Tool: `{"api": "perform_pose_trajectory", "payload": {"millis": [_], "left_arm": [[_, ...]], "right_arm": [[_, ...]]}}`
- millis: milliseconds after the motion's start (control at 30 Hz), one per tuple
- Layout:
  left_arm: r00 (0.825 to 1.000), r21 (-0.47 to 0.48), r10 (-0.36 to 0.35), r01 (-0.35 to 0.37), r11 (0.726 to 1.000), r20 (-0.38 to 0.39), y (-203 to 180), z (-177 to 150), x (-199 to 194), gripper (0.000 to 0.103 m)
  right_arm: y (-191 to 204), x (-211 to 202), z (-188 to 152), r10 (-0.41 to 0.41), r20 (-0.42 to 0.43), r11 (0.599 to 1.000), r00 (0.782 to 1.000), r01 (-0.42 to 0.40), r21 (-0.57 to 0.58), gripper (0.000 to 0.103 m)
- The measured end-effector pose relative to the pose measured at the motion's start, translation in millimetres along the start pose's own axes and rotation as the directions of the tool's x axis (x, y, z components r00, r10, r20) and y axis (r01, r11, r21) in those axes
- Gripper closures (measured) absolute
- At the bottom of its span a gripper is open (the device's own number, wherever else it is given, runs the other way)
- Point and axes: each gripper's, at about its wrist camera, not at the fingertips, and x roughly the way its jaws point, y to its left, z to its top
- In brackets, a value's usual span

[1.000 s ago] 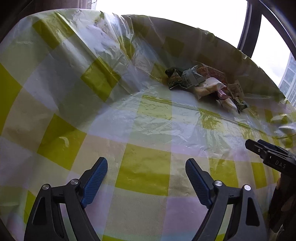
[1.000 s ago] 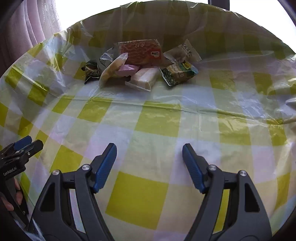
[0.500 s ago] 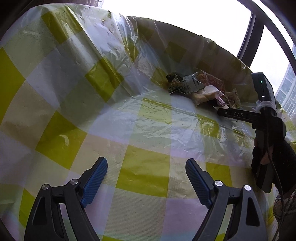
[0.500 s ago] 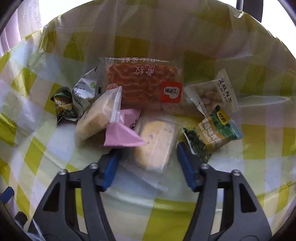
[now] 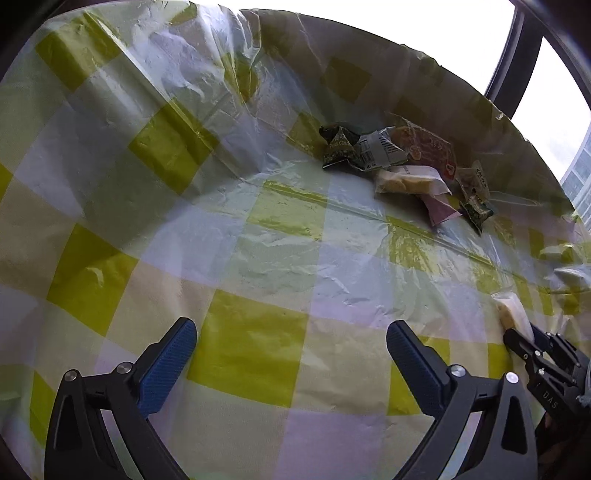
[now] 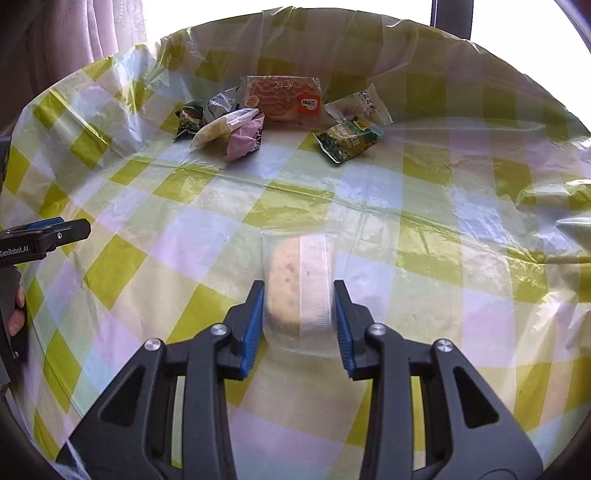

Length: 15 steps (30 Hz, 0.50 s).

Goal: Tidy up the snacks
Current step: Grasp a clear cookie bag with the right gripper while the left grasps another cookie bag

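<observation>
My right gripper (image 6: 298, 295) is shut on a clear-wrapped pale cake (image 6: 297, 280) and holds it over the near part of the checked tablecloth (image 6: 424, 229). The cake also shows in the left wrist view (image 5: 511, 312) at the right edge. A pile of snacks lies at the far side: a large orange packet (image 6: 284, 96), a green packet (image 6: 347, 142), a pink packet (image 6: 245, 140), a white packet (image 6: 364, 105) and a yellowish wrapped cake (image 6: 221, 127). The pile also shows in the left wrist view (image 5: 402, 166). My left gripper (image 5: 291, 349) is open and empty above the cloth.
The yellow, white and lilac checked cloth is covered by clear plastic film that rises in folds at the back (image 5: 229, 74). A pink curtain (image 6: 107, 29) hangs at the far left. Bright windows and a dark frame (image 5: 513, 59) stand behind the table.
My right gripper closed on the clear-wrapped cake in the pile and drew back with it toward the near side. My left gripper stayed open and almost still.
</observation>
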Motion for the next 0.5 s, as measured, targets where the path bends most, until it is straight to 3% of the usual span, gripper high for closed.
{"api": "perform_pose_trajectory", "payload": {"millis": [67,133,267,400,467,500], "left_arm": [[0.992,-0.152,-0.126,0.122,0.981,-0.015,-7,19,11,0.000],[0.982,-0.310,-0.188,0.179,0.934,0.002,-17,43,26,0.000],[0.994,-0.439,-0.107,0.110,0.892,0.031,-46,100,56,0.000],[0.998,-0.390,0.023,-0.045,0.920,-0.061,-77,141,93,0.000],[0.973,-0.266,0.133,-0.181,0.947,-0.190,-91,142,113,0.000],[0.969,-0.180,0.162,-0.196,0.964,-0.189,-99,138,112,0.001]], "right_arm": [[3,0,-1,-0.004,0.001,1.000,1.000,0.004,-0.003,0.063],[4,1,-1,-0.010,0.001,1.000,1.000,0.010,-0.009,0.063],[2,3,-1,0.001,0.002,1.000,1.000,-0.001,0.000,0.063],[1,4,0,0.006,0.002,1.000,1.000,-0.006,0.006,0.063],[0,4,0,0.010,0.002,1.000,1.000,-0.010,0.011,0.063],[0,4,0,0.014,0.003,1.000,1.000,-0.014,0.014,0.062]]}}
